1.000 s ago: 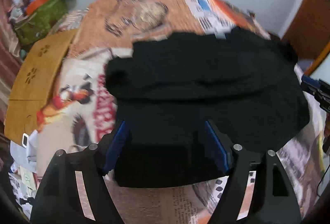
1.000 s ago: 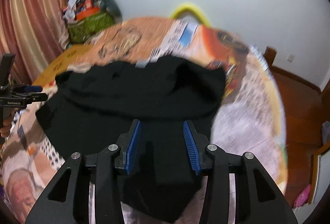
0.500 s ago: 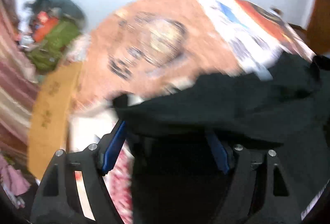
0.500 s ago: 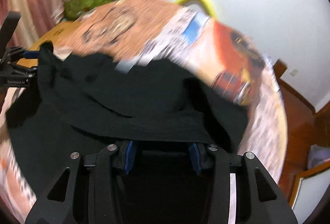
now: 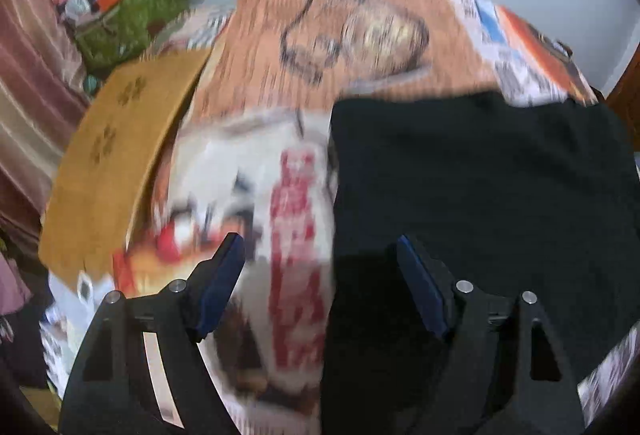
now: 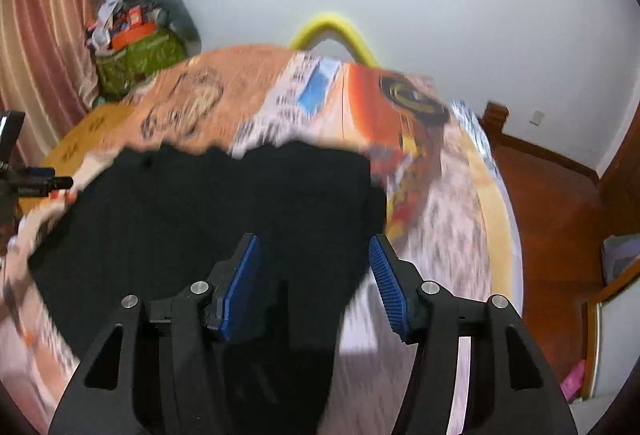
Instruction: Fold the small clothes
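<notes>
Garment: black garment [image 5: 480, 195], spread flat and dark on the printed bedspread [image 5: 360, 35]; details of cut or seams cannot be made out in the blur.
Where it lies: ahead of and beneath both grippers; its left edge runs up between the fingers of the left gripper [image 5: 320, 275], and its right edge passes just inside the right finger of the right gripper [image 6: 314, 275].
Left gripper: jaws stand wide, nothing pinched; bedspread shows between the left pad and the cloth edge.
Right gripper: jaws are opening, with black cloth lying below and between them but not pressed by the pads.
Handling: judged soft, light and limp, so it will sag and crease where unsupported, and a single layer may slip from a shallow pinch.
Where to hold: likely the near corners or the side edges, one per gripper, taken deep enough to catch the full thickness of the folded layers.
Risk: pinching the bedspread along with the cloth, since both are soft and lie in contact.
Surroundings: yellow curved tube [image 6: 332, 31] beyond the bed, green bag [image 6: 140, 59] far left.
</notes>
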### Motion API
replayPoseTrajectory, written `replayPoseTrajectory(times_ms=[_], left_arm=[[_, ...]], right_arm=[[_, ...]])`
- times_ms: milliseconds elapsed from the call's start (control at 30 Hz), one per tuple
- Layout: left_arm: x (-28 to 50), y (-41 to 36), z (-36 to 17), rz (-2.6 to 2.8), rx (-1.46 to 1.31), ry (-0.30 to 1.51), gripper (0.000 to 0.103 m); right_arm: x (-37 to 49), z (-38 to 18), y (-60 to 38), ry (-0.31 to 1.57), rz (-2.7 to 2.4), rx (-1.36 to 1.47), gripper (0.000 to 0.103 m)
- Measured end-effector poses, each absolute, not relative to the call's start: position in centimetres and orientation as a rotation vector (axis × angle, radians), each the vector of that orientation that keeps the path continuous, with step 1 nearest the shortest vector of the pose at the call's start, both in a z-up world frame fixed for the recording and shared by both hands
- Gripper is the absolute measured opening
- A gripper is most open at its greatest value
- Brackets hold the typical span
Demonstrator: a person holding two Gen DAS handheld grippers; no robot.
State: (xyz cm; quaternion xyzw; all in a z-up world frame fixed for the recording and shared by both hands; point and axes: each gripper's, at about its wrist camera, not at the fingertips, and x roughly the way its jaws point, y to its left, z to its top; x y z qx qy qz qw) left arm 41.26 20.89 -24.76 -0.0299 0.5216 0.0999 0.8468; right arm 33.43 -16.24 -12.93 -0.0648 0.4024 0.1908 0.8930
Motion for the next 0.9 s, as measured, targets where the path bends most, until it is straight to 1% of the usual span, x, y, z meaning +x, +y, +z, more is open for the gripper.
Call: replayPoseTrajectory(times_ms=[167,233,333,400,433,467,533,567,600,700,900], left_arm=[[36.1,21.7,-26.9,0.130,-0.220,1.162,0.077],[34.9,21.3,-27.4,0.072,-0.280,1.185,0.068],[33.7,19.9,-27.2,0.050,-0.256,1.167,0.053],[33.1,18.8,-26.8,0.043,-0.223,1.157,0.035],[32.8,18.3,-26.6,0.045,-0.208,1.152,0.031],[32.5,17.9,-26.4,0.047,-0.194,1.151,0.024],[31.9,17.8,-26.1,0.056,-0.189,1.149,0.015],[31.5,18.0,-25.9,0.050,-0.207,1.147,0.012],[31.1,18.2,-25.7,0.049,-0.224,1.144,0.012],[29.5,18.8,-24.7,0.045,-0.269,1.120,0.011],[26.5,18.1,-22.5,0.024,-0.261,1.075,0.011]], right_arm=[[28.8,-15.6,-18.2,0.948,0.428,-0.042,0.054],[27.6,-16.6,-18.4,0.984,0.434,0.006,0.054],[26.1,-17.2,-18.1,0.967,0.420,0.019,0.054],[25.9,-17.1,-18.0,0.978,0.420,0.053,0.054],[25.9,-17.2,-17.9,0.986,0.426,0.067,0.054],[25.9,-17.2,-17.7,0.988,0.427,0.074,0.050],[25.9,-17.4,-17.4,0.998,0.422,0.057,0.037],[25.9,-17.5,-17.2,1.010,0.414,0.040,0.024],[25.9,-17.5,-17.3,1.017,0.417,0.038,0.012],[25.1,-17.1,-18.1,1.017,0.446,0.077,0.008],[22.7,-15.0,-19.5,0.964,0.472,0.066,0.007]])
